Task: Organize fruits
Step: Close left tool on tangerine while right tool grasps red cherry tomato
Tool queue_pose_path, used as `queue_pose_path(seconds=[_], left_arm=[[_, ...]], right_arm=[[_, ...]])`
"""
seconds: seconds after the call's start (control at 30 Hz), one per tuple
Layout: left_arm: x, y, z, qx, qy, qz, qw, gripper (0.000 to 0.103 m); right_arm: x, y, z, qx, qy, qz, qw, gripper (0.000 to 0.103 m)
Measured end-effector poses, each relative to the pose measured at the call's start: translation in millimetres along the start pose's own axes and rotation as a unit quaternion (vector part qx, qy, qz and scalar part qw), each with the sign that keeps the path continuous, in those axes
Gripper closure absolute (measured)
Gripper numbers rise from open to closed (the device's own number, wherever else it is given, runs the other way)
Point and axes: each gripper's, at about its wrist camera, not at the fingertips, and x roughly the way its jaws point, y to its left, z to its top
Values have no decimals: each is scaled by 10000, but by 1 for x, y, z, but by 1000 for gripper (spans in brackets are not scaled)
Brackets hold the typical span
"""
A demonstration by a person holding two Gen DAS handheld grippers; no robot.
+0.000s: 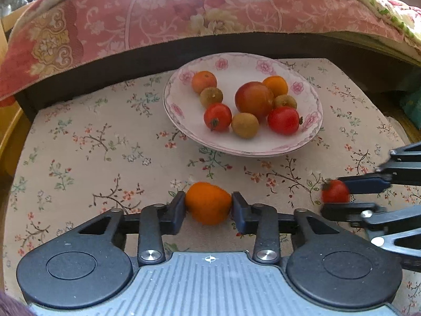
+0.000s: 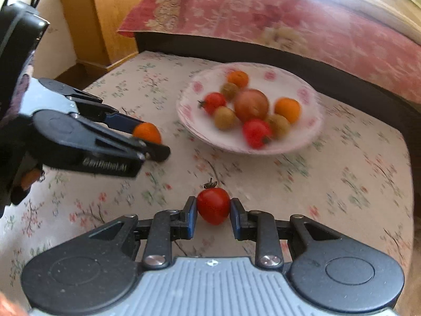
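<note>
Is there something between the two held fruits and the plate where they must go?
Nothing visible. Only bare floral cloth lies between the orange fruit in the left gripper, the tomato in the right gripper, and the plate.

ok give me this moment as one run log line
left gripper: shut on orange | right gripper: shut on tomato | plate: seven fruits | both short of plate
</note>
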Motion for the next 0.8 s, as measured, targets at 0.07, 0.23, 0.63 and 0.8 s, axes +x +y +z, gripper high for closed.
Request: queue_pose_path(seconds=[0.07,0.23,0.63,0.8], left_arm=[[-2,-1,-1,-26,11,11,10000,59],[-15,-7,-9,-83,114,-59,9999,60],[-52,-50,-48,170,193,-207,9995,59],[-52,-53,-57,235,258,-154,9993,58]], right_arm=[[-5,-3,-6,79,44,-46,9999,72],[-19,-6,-19,181,81,-87,9998,72],[-31,4,-43,143,62,-102,9998,72],[-31,3,-43,167,66,-78,9998,72]])
